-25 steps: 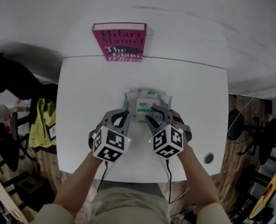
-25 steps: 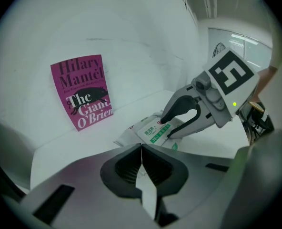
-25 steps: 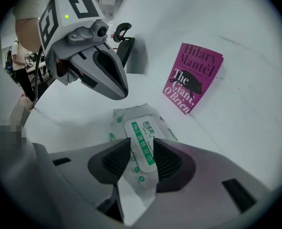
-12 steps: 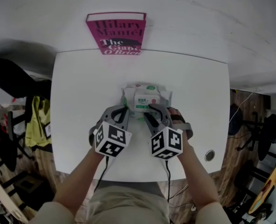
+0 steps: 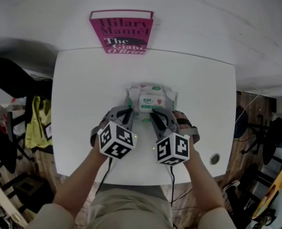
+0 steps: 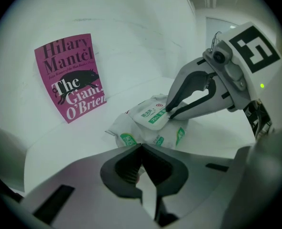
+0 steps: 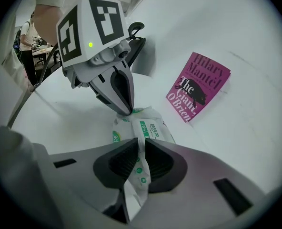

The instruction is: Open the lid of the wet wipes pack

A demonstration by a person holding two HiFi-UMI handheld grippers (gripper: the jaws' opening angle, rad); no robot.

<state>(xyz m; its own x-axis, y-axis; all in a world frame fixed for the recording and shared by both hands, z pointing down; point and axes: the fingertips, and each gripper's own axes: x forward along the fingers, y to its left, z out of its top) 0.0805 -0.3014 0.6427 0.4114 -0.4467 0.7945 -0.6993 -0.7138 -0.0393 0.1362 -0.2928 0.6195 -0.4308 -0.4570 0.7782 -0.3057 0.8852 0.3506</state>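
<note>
White square table (image 5: 84,104) below a white wall, with a magenta paperback book (image 5: 123,32) propped at 12 o'clock. At table centre, a soft white wet wipes pack (image 5: 153,88) with green print, long axis from 9 to 3 o'clock, rectangular white lid (image 5: 153,102) facing up. Right hand-held gripper (image 5: 153,113) at 6 o'clock of that lid, closing on the pack's near edge, film pinched between its jaws. Left hand-held gripper (image 5: 128,111) closed, touching the near-left corner, at 8 o'clock of the lid. Nearer the lid: right. Probably next: lifting that edge toward 12 o'clock.

My claw (image 6: 142,146), jaws pressed together, sits at the near edge of the wet wipes pack (image 6: 140,129), where the right gripper (image 6: 170,112) is closing its jaws on the lid, with Hilary Mantel's pink book (image 6: 72,75) leaning behind.
</note>
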